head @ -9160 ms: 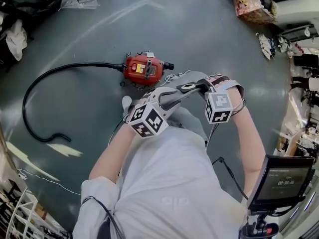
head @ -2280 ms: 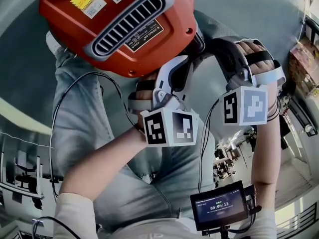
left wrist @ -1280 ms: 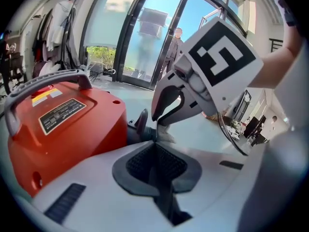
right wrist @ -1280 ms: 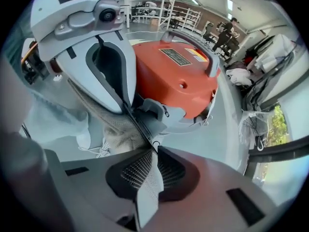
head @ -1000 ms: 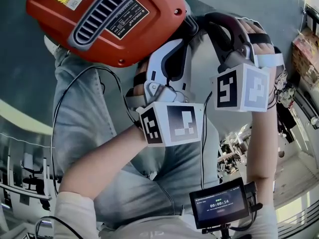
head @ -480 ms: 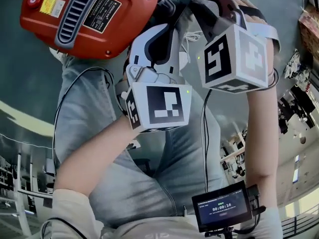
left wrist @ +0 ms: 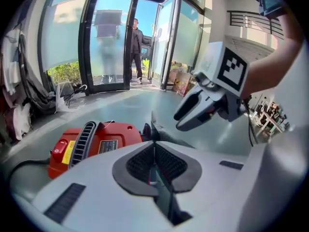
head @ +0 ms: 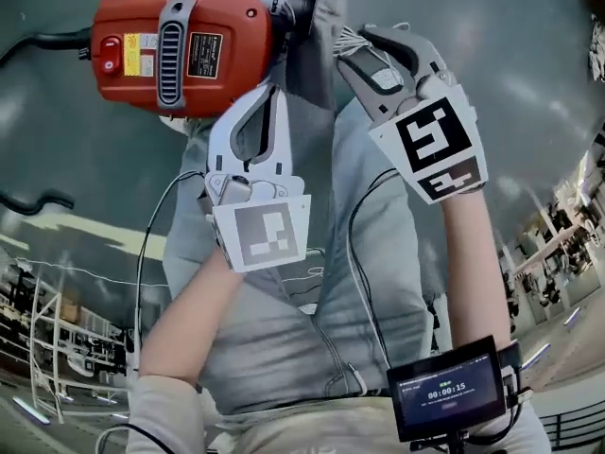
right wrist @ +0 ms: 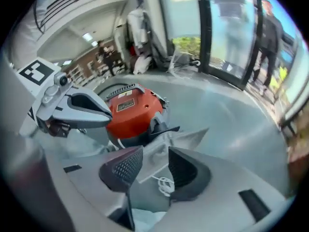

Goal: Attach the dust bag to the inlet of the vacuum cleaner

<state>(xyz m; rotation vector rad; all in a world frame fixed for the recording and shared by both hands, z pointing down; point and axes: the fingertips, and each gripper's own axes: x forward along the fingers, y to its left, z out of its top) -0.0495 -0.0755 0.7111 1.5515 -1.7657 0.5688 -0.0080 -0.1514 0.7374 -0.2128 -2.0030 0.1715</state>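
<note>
The red vacuum cleaner point(head: 180, 50) lies on the grey floor, also in the left gripper view point(left wrist: 96, 141) and the right gripper view point(right wrist: 133, 112). A grey dust bag point(head: 317, 83) hangs from its black inlet end. My left gripper point(head: 274, 91) is shut at the bag's edge, and grey fabric point(left wrist: 161, 135) comes out at its tips point(left wrist: 153, 141). My right gripper point(head: 364, 43) is beside the bag, its jaws opening. Bag cloth point(right wrist: 190, 135) and a white drawstring point(right wrist: 164, 183) lie loose in the gap point(right wrist: 154, 153), the pads apart from them.
A black hose point(head: 43, 41) runs off the vacuum to the left, with another loop point(head: 28, 201) lower down. A small screen point(head: 449, 395) sits at my right hip. Glass doors with a person point(left wrist: 136, 37) standing there lie beyond; bags and clutter line the wall.
Both grippers have risen away from the vacuum, which now looks smaller and turned. The right gripper has rolled and its jaws have parted, freeing the bag cloth. The left stays shut.
</note>
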